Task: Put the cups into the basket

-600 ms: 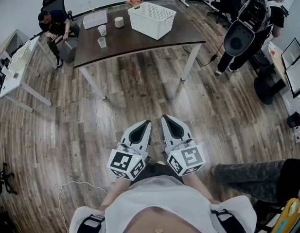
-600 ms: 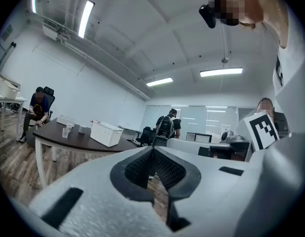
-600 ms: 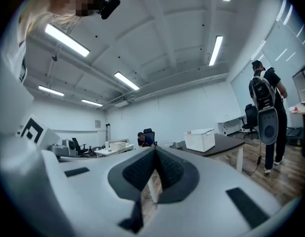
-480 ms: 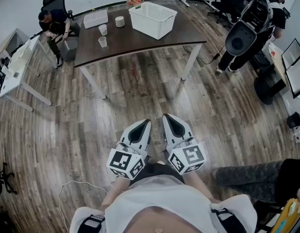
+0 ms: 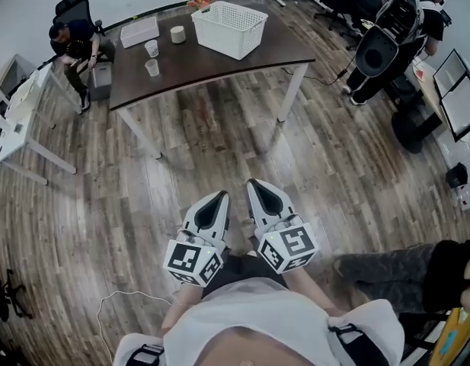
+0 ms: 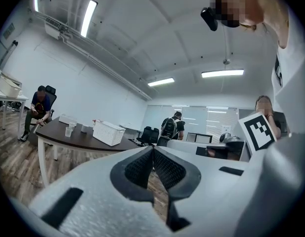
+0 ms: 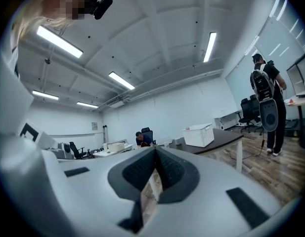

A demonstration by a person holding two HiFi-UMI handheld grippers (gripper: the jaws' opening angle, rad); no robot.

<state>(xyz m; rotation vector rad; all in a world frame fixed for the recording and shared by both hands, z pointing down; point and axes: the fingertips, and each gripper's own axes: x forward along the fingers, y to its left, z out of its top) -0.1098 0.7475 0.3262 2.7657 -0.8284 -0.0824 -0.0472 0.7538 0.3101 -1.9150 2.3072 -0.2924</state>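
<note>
Across the wooden floor stands a dark brown table (image 5: 242, 59). A white mesh basket (image 5: 231, 27) sits on its far right part. Two clear plastic cups (image 5: 151, 48) (image 5: 151, 67) stand at its left end, with a pale third cup (image 5: 177, 33) behind them. My left gripper (image 5: 221, 197) and right gripper (image 5: 254, 184) hang side by side close to my body, far from the table, both shut and empty. The left gripper view shows its jaws (image 6: 152, 148) touching, with the basket (image 6: 108, 132) and cups (image 6: 69, 131) beyond. In the right gripper view the jaws (image 7: 154, 149) meet too, the basket (image 7: 198, 135) distant.
A shallow white tray (image 5: 139, 30) lies at the table's back left. A seated person (image 5: 71, 40) is beyond the table's left end. Someone with a large backpack (image 5: 387, 40) stands at right. A white desk (image 5: 21, 113) is at left, legs (image 5: 402, 269) at lower right, a cable (image 5: 120, 303) on the floor.
The table and basket have slid slightly up and left in the head view as the view shifted. Both grippers stay shut, side by side in front of my body.
</note>
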